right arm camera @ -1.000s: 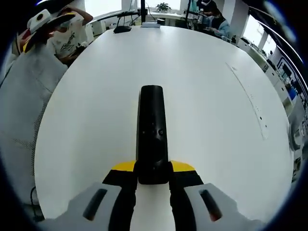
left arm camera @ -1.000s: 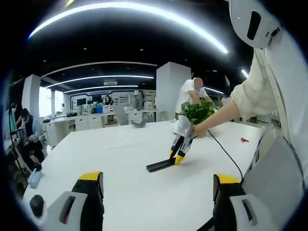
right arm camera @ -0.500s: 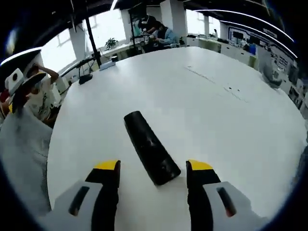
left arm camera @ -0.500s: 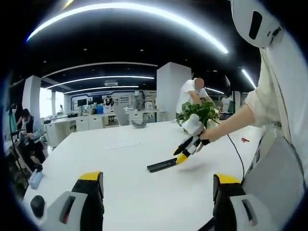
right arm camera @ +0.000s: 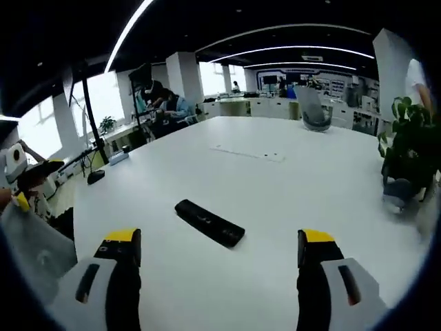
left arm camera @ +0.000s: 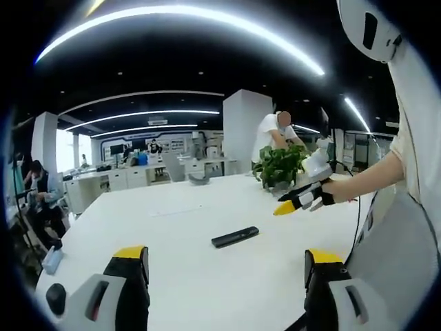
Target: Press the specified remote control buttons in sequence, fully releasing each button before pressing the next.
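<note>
Lifting my right gripper point(right arm camera: 213, 265) clear of the black remote point(right arm camera: 209, 222), I hold its jaws wide and empty. My left gripper point(left arm camera: 224, 276) hangs open too. That press looks fully released.

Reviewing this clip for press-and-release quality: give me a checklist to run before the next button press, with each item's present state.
1. Slim black remote control flat on the white table: ok.
2. Remote visible in both gripper views: ok.
3. Right gripper off the remote: ok, raised above the table.
4. Right jaws open: ok.
5. Left gripper apart from the remote, jaws open: ok.
6. Target button identifiable: cannot tell, buttons too small.
</note>
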{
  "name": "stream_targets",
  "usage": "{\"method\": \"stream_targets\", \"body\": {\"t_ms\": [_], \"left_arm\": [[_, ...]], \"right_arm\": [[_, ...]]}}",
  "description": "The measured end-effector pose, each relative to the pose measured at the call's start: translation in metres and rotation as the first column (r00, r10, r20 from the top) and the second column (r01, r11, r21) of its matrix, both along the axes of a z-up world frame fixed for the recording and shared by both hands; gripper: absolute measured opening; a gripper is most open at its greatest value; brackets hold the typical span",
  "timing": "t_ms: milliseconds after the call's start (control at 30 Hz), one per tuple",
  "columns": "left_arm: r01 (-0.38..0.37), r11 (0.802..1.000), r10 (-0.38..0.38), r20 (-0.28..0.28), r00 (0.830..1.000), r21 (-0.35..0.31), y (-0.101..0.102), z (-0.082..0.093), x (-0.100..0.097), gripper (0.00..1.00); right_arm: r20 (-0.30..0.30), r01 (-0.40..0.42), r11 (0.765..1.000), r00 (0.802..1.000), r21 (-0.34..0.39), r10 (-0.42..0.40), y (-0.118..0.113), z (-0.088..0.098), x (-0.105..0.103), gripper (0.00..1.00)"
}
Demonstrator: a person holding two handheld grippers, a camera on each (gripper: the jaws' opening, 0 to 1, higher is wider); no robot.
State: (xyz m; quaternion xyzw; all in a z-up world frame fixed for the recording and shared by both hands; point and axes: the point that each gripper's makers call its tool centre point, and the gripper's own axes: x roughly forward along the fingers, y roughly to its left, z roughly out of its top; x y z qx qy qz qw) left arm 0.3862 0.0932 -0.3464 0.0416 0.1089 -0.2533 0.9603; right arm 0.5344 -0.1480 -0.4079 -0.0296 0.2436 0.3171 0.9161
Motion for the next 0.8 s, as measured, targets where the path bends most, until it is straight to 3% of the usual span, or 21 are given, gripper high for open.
{"method": "stream_targets", "body": {"t_ms": [133,367,667,800], "left_arm": [[0.007,1.000,-0.007,-0.014,1.000,0.002,-0.001,-0.002,-0.001,0.98],[0.002,1.000,-0.002,0.014,1.000,0.003,0.000,0.003,-0.003,0.99],[-0.013,1.000,0.013,0.051,0.999,-0.015,0.003,0.011,-0.005,0.99],[0.004,1.000,-0.003,0.040,0.999,-0.020,-0.001,0.010,-0.007,1.00]], "right_arm": [[0.043,0.030,1.000,0.999,0.005,-0.030,-0.008,0.018,-0.018,1.00],[0.121,0.066,0.997,0.990,0.038,-0.070,-0.018,0.051,-0.059,1.00],[0.150,0.106,0.992,0.982,0.076,-0.116,-0.031,0.077,-0.108,1.00],[0.209,0.117,0.992,0.970,0.045,-0.124,-0.036,0.094,-0.122,1.00]]}}
